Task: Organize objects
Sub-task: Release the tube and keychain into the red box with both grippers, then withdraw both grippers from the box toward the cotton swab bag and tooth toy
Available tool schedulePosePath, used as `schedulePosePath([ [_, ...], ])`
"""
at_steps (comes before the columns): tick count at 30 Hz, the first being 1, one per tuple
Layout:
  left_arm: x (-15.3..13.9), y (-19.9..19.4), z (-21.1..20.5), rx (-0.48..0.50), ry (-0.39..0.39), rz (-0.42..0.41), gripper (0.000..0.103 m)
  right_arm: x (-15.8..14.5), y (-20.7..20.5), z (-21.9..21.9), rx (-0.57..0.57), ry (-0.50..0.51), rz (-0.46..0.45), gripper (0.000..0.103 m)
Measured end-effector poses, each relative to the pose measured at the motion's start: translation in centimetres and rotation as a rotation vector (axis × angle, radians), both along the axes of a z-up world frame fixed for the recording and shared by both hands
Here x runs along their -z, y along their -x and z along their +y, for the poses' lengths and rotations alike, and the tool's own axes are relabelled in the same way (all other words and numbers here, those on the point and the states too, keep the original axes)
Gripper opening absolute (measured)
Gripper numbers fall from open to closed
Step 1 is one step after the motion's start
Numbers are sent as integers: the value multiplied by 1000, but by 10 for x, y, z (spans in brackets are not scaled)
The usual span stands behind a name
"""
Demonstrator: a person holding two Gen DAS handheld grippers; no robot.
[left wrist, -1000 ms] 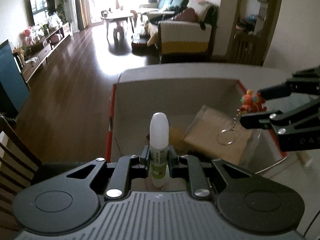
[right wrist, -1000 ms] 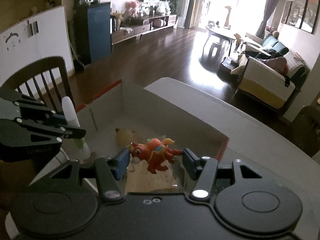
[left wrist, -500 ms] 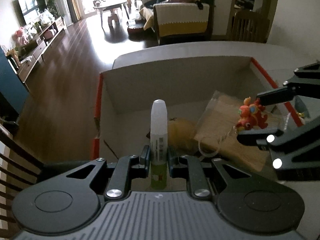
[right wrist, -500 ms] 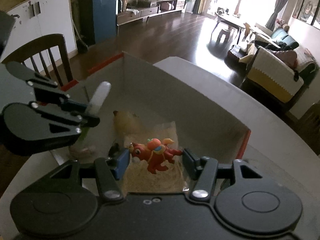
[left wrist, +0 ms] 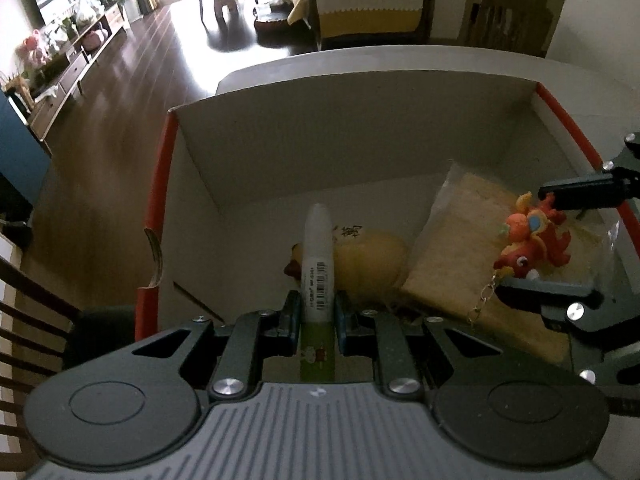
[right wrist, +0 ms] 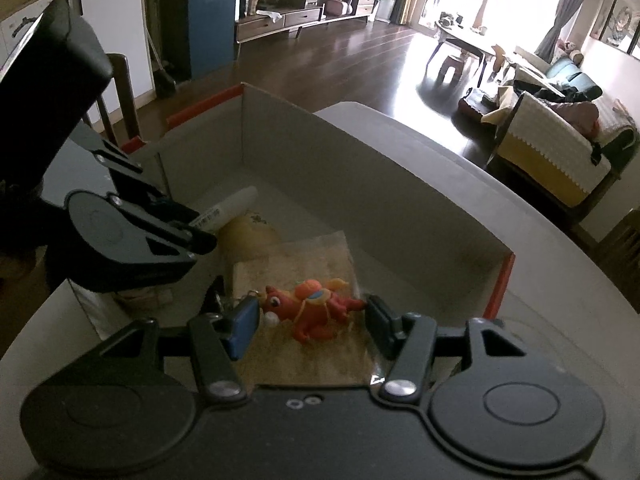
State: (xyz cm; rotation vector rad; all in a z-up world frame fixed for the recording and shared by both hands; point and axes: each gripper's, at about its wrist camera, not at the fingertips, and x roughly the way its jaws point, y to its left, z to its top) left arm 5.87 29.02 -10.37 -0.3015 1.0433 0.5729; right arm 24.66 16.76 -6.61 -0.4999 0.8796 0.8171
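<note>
Left gripper clamps a white-capped green tube; right gripper pinches a red dragon keychain. Both hang over the red-edged cardboard box, apparently unreleased. Already inside: a yellow plush toy and a bagged beige pad.

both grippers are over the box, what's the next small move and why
Probably open the right gripper to drop the red dragon keychain. It hangs low inside the cardboard box, just above the flat packet. The left gripper could then release its glue stick.
</note>
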Motion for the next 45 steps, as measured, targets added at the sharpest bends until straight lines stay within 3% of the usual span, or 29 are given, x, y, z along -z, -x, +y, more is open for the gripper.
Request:
schedulePosePath([
  [11,-7,8,-2,-29,7,-26,21,-13,-1,-22,10,-67,25,69],
  [21,-43,20,-23,-29,-32,-87,21,-34,10,-48,16,-100,8,74],
  [36,-93,24,-85,-5,-53,-194,21,-67,41,-108,4,-201,16,80],
  [45,-105,12,-140,0,-84,-222,25,-81,54,-165,20,-208,1,82],
])
